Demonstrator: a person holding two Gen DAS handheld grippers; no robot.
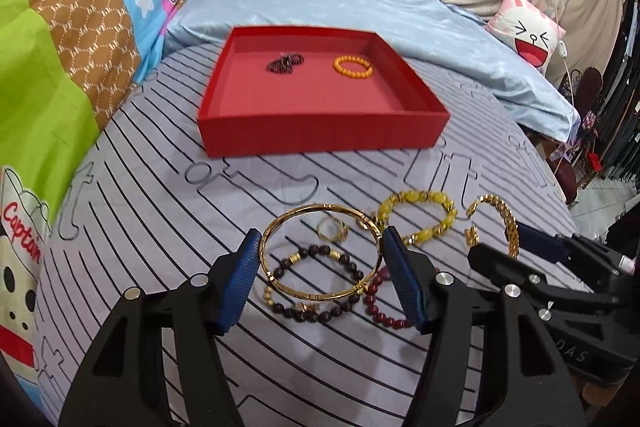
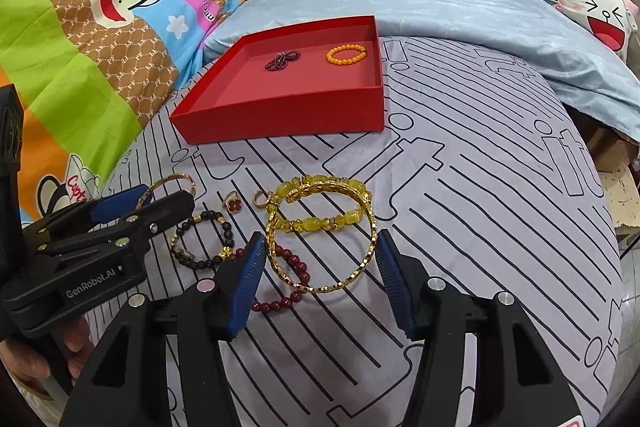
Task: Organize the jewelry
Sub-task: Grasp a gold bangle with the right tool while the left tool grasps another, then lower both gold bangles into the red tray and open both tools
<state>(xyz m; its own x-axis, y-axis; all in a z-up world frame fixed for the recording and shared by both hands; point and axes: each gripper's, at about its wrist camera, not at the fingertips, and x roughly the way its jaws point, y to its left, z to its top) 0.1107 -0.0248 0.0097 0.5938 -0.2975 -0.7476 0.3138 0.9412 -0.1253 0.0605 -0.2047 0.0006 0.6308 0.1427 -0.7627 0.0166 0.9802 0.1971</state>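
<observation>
A red tray (image 1: 320, 135) (image 2: 280, 119) sits on the striped bed and holds a dark bead string (image 1: 285, 62) (image 2: 282, 60) and an orange bead bracelet (image 1: 353, 66) (image 2: 346, 55). My left gripper (image 1: 320, 259) holds a plain gold bangle (image 1: 288, 217) across its width between its blue pads. My right gripper (image 2: 320, 263) (image 1: 500, 247) holds a gold chain-link cuff (image 2: 372, 239) (image 1: 508, 223) the same way. On the sheet lie a yellow bead bracelet (image 1: 424, 233) (image 2: 316, 225), a dark bead bracelet (image 1: 316, 313) (image 2: 200, 259), a red bead bracelet (image 1: 380, 307) (image 2: 296, 267) and a ring (image 1: 332, 231) (image 2: 233, 205).
A cartoon quilt (image 1: 60, 67) (image 2: 100, 27) is piled at the left. A light blue blanket (image 1: 360, 3) (image 2: 480, 11) lies behind the tray. A cat-face pillow (image 1: 532, 35) (image 2: 600, 11) is at the back right. The bed's edge drops off at the right (image 2: 612, 227).
</observation>
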